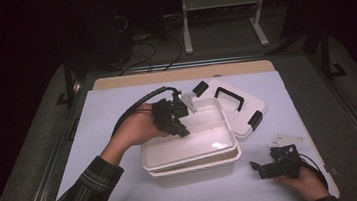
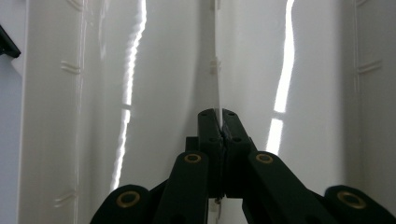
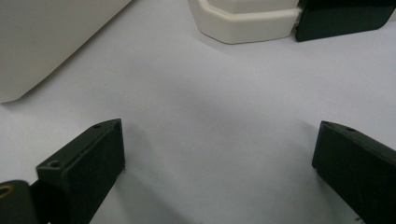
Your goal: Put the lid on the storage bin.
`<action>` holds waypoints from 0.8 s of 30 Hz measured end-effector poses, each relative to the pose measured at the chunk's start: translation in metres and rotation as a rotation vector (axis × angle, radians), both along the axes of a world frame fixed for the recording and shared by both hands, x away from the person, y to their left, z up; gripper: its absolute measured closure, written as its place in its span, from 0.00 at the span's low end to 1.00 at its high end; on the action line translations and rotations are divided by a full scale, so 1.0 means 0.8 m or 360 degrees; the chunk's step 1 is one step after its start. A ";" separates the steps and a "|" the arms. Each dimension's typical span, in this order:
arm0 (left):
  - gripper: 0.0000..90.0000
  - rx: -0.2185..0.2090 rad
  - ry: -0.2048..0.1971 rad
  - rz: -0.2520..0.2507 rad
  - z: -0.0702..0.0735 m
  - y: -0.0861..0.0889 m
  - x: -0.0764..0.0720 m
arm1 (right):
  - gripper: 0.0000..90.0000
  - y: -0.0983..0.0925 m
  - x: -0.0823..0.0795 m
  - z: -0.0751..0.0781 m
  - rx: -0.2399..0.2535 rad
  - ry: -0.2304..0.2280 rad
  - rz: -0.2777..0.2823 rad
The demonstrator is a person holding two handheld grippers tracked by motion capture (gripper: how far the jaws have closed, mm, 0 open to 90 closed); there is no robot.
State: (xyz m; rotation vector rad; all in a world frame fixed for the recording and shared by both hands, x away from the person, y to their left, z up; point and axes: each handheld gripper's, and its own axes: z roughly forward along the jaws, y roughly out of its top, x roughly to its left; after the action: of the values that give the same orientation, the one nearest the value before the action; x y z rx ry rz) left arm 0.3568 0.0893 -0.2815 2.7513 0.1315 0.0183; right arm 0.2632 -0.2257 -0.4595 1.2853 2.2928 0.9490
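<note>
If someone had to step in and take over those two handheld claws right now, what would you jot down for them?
Left gripper: shut on the thin rim of the inner tray, which sits tilted in the top of the white box, not seated flat.
Right gripper: open, holding nothing, low over the table to the right of the box.
Lid: off, lying behind the box with its black handle up.
Done: lid removed, tray gripped.
Left: likely lift the tray out or settle it in; I cannot tell which. The free gripper could steady the box.
</note>
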 end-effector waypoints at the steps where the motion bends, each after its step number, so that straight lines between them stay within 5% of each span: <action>1: 0.99 0.0001 0.0001 -0.0001 -0.001 -0.002 0.001 | 0.02 0.000 0.000 0.000 0.0002 0.0002 0.0000; 16: 0.99 0.0033 0.0027 -0.0006 -0.027 -0.012 0.001 | 0.02 0.000 0.000 0.000 0.0001 0.0003 -0.0002; 24: 0.98 -0.0004 0.0039 0.0016 -0.033 -0.008 0.001 | 0.02 0.000 0.000 0.000 0.0001 0.0005 -0.0004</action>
State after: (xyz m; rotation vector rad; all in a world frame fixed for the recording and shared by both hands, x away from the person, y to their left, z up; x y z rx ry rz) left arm 0.3577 0.0825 -0.3080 2.7494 0.1520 -0.0126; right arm 0.2629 -0.2255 -0.4595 1.2904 2.2929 0.9473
